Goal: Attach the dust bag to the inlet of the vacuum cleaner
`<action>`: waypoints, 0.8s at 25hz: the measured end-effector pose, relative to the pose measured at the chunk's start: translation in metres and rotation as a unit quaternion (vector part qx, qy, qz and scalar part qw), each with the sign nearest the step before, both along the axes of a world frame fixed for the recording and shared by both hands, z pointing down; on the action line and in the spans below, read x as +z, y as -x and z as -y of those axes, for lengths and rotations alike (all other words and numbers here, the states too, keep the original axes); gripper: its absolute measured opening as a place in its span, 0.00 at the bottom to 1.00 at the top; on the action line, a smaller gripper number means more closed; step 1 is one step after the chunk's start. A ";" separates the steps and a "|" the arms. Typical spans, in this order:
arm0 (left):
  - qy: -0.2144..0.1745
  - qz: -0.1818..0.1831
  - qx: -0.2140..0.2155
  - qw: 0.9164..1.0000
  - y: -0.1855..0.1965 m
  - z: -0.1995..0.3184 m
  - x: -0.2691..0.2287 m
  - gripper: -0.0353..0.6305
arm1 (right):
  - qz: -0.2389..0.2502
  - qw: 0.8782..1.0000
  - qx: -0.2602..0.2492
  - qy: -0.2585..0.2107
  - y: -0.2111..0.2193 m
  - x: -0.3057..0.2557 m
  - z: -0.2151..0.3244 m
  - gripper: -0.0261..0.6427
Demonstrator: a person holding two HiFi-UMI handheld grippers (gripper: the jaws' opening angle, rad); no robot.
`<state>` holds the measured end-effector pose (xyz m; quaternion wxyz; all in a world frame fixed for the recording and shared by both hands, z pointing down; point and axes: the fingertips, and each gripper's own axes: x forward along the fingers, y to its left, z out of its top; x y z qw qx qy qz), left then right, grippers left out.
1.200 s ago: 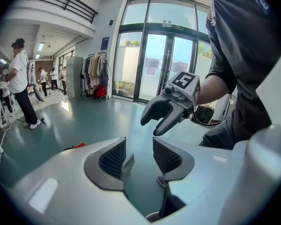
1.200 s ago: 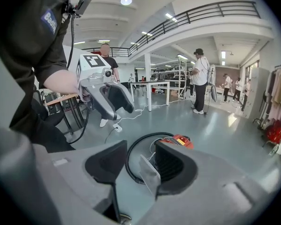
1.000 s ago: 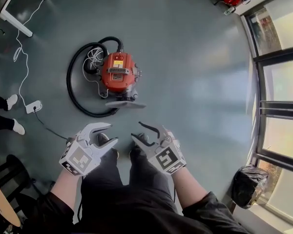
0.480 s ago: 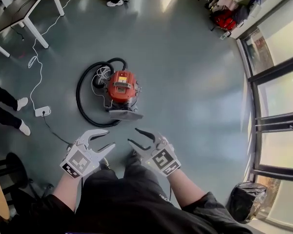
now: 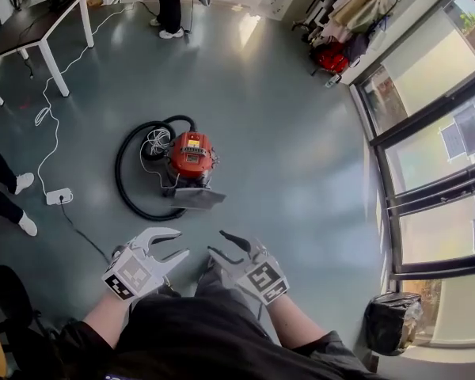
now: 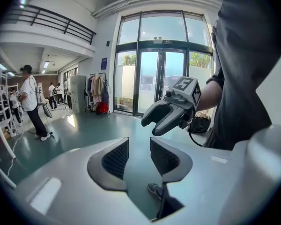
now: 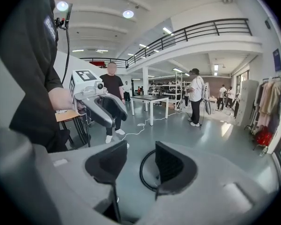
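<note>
Nothing of the attaching looks done yet, and both your tools are empty. Your left gripper [image 5: 182,241] has its jaws apart and closing, with only bare floor between them. Your right gripper [image 5: 216,242] is released too, its jaws spread with nothing held; through the gap you see only a far-off stretch of the black hose [image 5: 129,182]. Both hang in front of your waist, tips turned toward each other. The vacuum cleaner [image 5: 191,153] sits on the floor at about 11 o'clock from them and well apart, its hose looped round its 9 o'clock side. A grey flat piece [image 5: 198,198] lies touching the vacuum's near edge, at its 6 o'clock. It may be the dust bag or an opened cover; you cannot tell from here, and the inlet itself is too small to make out. So I judge the whole job is ahead of you: reach the machine, find the bag, take hold of it and seat it on the inlet. As for containers, the vacuum's red body shows no view into its inside, and the black-lined bin [image 5: 391,321] at your 4 o'clock, by the windows, has contents you cannot see.
</note>
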<state>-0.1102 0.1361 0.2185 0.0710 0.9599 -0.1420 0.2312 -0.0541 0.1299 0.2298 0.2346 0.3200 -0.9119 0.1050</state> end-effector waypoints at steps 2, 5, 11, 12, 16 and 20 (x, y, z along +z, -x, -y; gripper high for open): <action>-0.003 -0.016 -0.002 1.000 0.000 -0.007 -0.012 0.28 | 0.002 1.000 -0.001 -0.010 0.004 -0.008 -0.008 0.31; -0.020 -0.031 -0.003 0.999 -0.005 -0.017 -0.024 0.24 | 0.028 0.999 -0.001 -0.024 0.011 -0.020 -0.016 0.26; -0.051 -0.065 -0.034 0.996 -0.027 -0.030 -0.061 0.08 | 0.131 0.991 -0.001 -0.037 0.008 -0.059 -0.029 0.03; -0.057 -0.063 -0.033 0.996 -0.032 -0.030 -0.064 0.08 | 0.134 0.990 -0.005 -0.046 0.005 -0.065 -0.029 0.03; -0.069 -0.054 -0.034 0.996 -0.045 -0.027 -0.072 0.08 | 0.134 0.989 -0.023 -0.063 -0.003 -0.075 -0.026 0.03; -0.074 -0.055 -0.043 0.995 -0.048 -0.028 -0.080 0.08 | 0.146 0.986 -0.041 -0.065 0.001 -0.080 -0.028 0.03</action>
